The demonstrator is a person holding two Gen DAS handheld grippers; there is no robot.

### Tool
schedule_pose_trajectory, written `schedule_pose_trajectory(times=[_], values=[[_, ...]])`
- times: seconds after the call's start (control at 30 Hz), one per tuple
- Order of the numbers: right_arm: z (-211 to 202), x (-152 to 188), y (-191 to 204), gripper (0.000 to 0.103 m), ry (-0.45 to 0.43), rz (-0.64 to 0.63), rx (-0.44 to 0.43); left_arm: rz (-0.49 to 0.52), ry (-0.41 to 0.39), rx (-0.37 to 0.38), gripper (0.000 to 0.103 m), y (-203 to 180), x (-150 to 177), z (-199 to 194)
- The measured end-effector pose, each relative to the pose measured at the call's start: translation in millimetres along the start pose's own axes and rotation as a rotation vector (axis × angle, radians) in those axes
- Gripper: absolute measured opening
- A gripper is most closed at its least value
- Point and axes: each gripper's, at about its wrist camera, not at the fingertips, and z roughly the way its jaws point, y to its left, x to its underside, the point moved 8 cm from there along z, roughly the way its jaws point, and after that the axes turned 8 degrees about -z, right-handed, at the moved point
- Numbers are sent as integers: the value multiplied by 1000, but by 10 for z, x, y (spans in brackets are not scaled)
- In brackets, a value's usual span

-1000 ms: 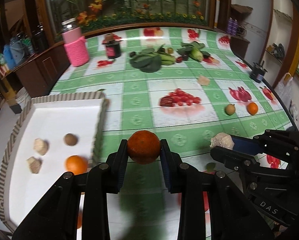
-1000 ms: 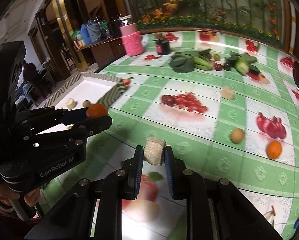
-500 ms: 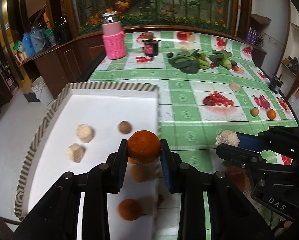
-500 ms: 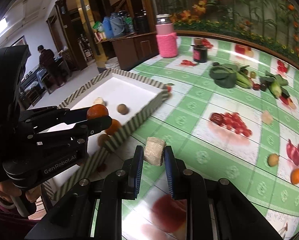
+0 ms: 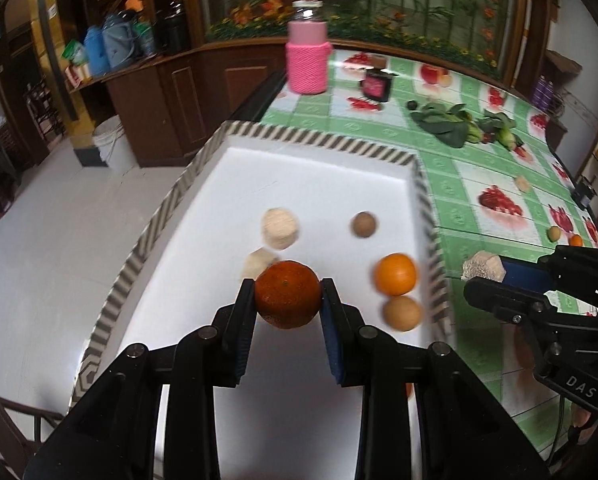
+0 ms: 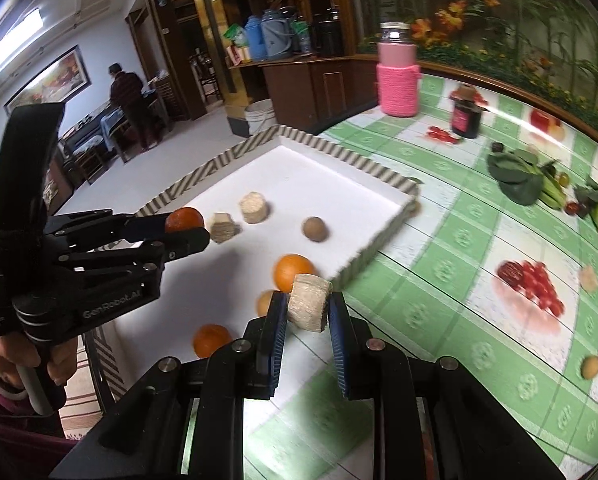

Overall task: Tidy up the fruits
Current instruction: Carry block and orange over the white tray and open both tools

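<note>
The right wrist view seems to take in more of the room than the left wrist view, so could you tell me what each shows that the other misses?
Only the right wrist view shows a person standing far back in the room, and a third orange near the tray's closest edge. Only the left wrist view shows a wooden chair on the floor beside the tray. Both show the tray, the left claw shut on an orange, the right claw shut on a beige chunk, and the pink jar.

Bare far half of tray (image 5: 319, 184), fruit crowding near right corner (image 5: 395, 274)
</note>
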Motion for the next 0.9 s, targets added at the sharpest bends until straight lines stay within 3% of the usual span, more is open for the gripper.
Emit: schedule_pose_trajectory(times=[0.5,0.9], values=[[660,-119,424,23,102,-99,-71,-61,71,-25,29,324,127,204],[632,-95,415,25,98,-97,-92,-84,86,-39,29,361,158,265]])
